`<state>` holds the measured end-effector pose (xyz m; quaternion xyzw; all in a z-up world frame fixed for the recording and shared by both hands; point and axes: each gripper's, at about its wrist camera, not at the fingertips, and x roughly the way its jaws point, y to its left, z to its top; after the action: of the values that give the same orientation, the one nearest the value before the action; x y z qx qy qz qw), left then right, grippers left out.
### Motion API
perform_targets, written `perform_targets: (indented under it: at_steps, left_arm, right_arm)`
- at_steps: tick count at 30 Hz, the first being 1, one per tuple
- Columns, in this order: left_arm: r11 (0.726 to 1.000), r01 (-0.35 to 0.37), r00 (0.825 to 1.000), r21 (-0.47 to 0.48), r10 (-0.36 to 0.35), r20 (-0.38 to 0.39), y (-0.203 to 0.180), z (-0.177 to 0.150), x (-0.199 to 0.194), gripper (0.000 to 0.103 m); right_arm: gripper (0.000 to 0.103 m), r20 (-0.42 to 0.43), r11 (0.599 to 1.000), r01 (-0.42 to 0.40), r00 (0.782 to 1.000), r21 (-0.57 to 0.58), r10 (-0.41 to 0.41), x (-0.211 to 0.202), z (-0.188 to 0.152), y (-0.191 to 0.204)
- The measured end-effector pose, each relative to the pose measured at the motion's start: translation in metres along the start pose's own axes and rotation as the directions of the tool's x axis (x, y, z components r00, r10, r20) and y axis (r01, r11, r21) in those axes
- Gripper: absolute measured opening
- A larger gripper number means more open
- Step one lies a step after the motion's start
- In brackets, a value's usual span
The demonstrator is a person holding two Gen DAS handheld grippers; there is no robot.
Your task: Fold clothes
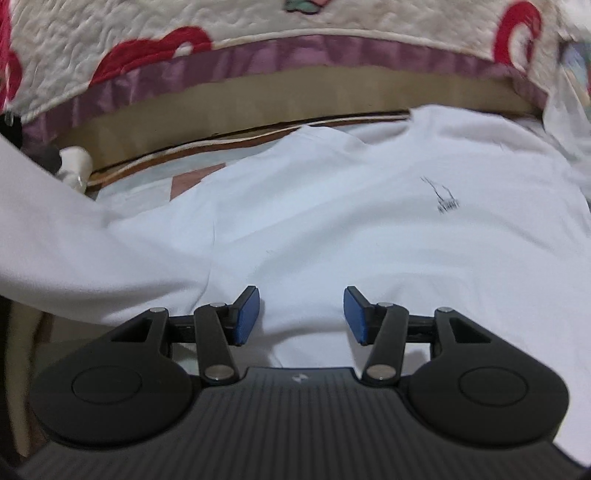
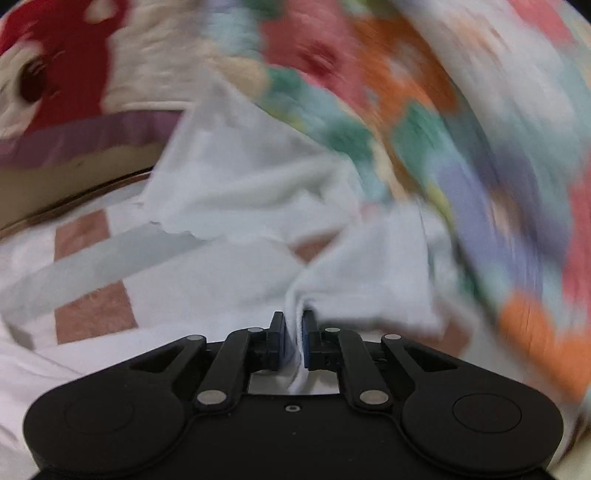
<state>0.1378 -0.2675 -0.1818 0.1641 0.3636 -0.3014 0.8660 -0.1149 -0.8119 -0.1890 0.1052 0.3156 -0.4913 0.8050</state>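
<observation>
The left gripper (image 1: 301, 314) hangs over a white shirt (image 1: 369, 221). Its jaws stand open, with a gap between the two blue pads (image 1: 246, 314). Nothing is between them. The shirt lies spread out just under and ahead of the jaws. A small dark print (image 1: 445, 197) sits on the shirt, ahead of the jaws and to the right. A white sleeve (image 1: 74, 251) runs off to the left of the jaws. Past the shirt, far ahead of the jaws, there is a cream quilt (image 1: 258, 22) with red shapes and a purple edge. A tan strip (image 1: 295, 92) runs under that edge. A small white thing (image 1: 74, 162) sits ahead and far left, but it is too blurred to tell what it is.

The right gripper (image 2: 294, 341) holds the shirt (image 2: 240, 173). Its jaws are nearly shut and pinch a bunch of the white cloth right between the pads. The cloth rises ahead of the jaws in folds. To the left of the jaws there is a sheet (image 2: 92, 295) with brown squares and pale stripes. To the right and ahead there is a blanket (image 2: 461, 166) in many colours, all blurred. The cream quilt (image 2: 74, 55) shows ahead and to the left.
</observation>
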Motion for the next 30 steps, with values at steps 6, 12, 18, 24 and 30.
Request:
perform_targets:
  at_steps: [6, 12, 18, 24, 30]
  left_arm:
    - [0.998, -0.004, 0.999, 0.056, 0.006, -0.035, -0.008, -0.004, 0.004, 0.05]
    - [0.998, -0.011, 0.996, 0.062, 0.016, -0.086, -0.009, -0.007, 0.007, 0.051]
    - [0.999, -0.005, 0.995, 0.052, 0.01, -0.101, -0.008, -0.005, 0.004, 0.054]
    - [1.0, 0.007, 0.991, 0.001, -0.007, -0.131, 0.001, -0.006, -0.005, 0.055]
    - [1.0, 0.028, 0.979, -0.012, -0.029, -0.203, 0.012, -0.021, -0.02, 0.057]
  right_arm:
    - [0.009, 0.441, 0.987, 0.074, 0.897, -0.139, -0.005, -0.076, 0.051, -0.012]
    - [0.024, 0.088, 0.955, 0.114, 0.992, -0.273, -0.093, 0.004, 0.026, -0.009]
    - [0.051, -0.077, 0.983, 0.119, 0.988, -0.137, -0.13, 0.012, 0.001, -0.019]
    - [0.057, -0.103, 0.994, 0.077, 0.992, 0.074, -0.07, -0.042, -0.025, -0.038]
    - [0.057, -0.166, 0.926, -0.355, 0.913, 0.132, 0.373, -0.102, -0.054, -0.004]
